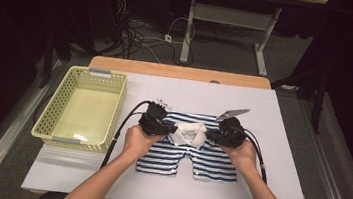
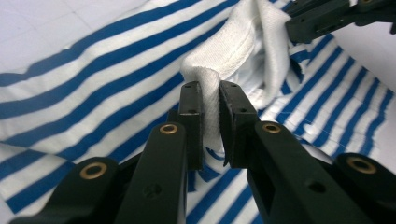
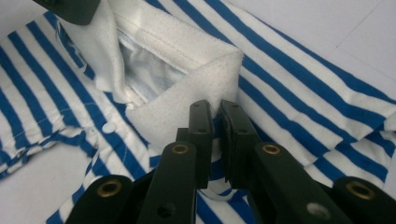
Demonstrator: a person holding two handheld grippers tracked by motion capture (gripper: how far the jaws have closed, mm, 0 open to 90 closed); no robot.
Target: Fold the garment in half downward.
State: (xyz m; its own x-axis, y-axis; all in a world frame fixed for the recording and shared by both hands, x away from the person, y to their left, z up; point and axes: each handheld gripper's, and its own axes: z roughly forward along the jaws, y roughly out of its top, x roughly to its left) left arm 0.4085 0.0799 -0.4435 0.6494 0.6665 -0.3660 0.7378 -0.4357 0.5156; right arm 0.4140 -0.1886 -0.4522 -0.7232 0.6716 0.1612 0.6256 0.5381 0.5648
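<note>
Both hands are in on the shirt (image 1: 193, 154), a blue-and-white striped one lying flat near the middle of the white tabletop (image 1: 280, 141), collar end towards the far side. The left hand-held gripper (image 1: 173, 128) comes in from the left and the right hand-held gripper (image 1: 209, 133) from the right, and they face each other across the white collar (image 1: 188, 132).

In the left gripper view the jaws are pinched down on a fold of the collar (image 2: 233, 51), the white ribbed fabric squeezed into the narrow slot between the pads. In the same view the other gripper (image 2: 327, 18) bites the far end of the collar.

In the right gripper view the jaws stand nearly together, clamped on the collar's (image 3: 187, 102) corner and the striped cloth under it. A small white button (image 3: 109, 127) sits on the placket just left of the jaws. The collar stands up off the shirt between the two grips.

To the left, well apart from the shirt, a pale yellow basket (image 1: 52, 110) with a perforated wall rests on the tabletop's left edge. No brand, label or lettering can be read on the shirt or the basket.
</note>
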